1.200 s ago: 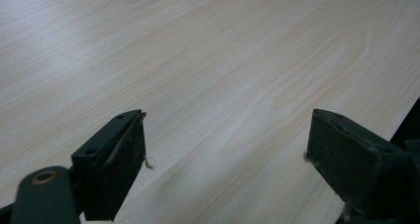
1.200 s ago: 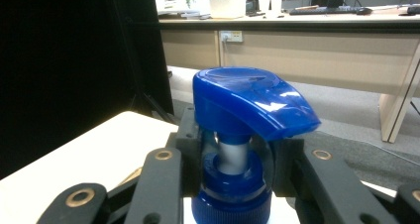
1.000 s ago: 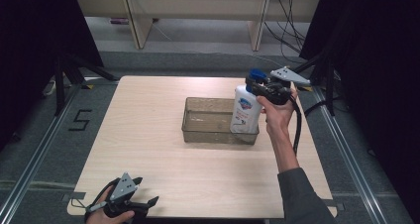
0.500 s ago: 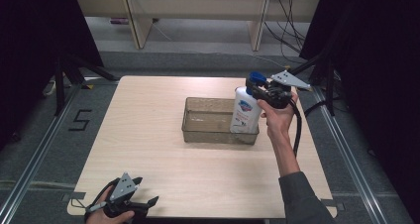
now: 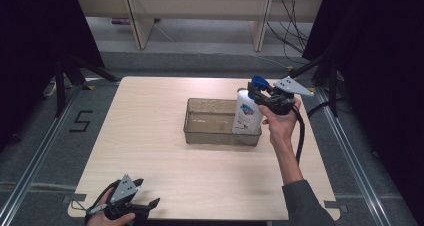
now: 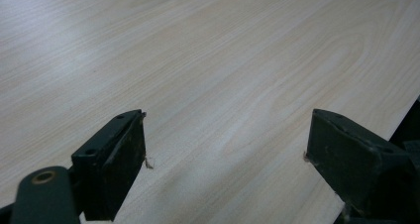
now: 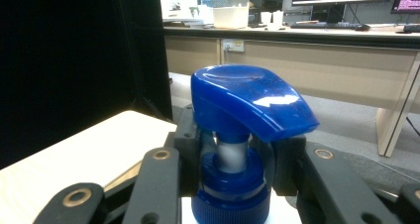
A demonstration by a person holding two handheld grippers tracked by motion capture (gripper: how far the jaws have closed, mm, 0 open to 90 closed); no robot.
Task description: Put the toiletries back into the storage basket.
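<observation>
A white pump bottle [image 5: 247, 113] with a blue pump head [image 7: 247, 100] stands upright in the right end of a clear plastic bin [image 5: 210, 131]. My right gripper [image 5: 260, 95] is shut on the bottle's neck just under the pump head, with one black jaw on each side of it [image 7: 233, 157]. Whether the bottle's base rests on the bin floor I cannot tell. My left gripper [image 5: 150, 206] lies low at the table's front left corner. Its jaws are open, with only bare wood between them [image 6: 225, 159].
The light wooden table [image 5: 150, 116] spreads bare to the left of and in front of the bin. Its front edge runs just past my left gripper. Dark curtains flank both sides, and a bench with cables stands behind the far edge.
The right gripper and the bottle have shifted only slightly over the bin. The left gripper has stayed where it was.
</observation>
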